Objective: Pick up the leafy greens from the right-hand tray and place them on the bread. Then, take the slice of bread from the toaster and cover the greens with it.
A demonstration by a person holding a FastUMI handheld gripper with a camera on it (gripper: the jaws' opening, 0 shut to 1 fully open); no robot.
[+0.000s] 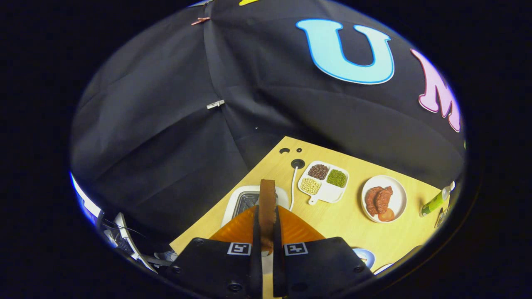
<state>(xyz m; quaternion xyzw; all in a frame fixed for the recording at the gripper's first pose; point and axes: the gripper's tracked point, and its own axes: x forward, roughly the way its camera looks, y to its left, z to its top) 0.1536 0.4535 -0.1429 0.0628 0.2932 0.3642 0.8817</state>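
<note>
My gripper is shut on a slice of bread, which stands on edge between the two fingers with its brown crust towards me. The slice is lifted above the white toaster, whose open slot lies just beyond the fingers to their left. The toaster's white cable runs back to a hole in the table.
On the light wooden table, a white divided dish holds brown, green and pale beans. Right of it stands a white plate with meat, then a green bottle lying down. Black cloth walls close the back and left.
</note>
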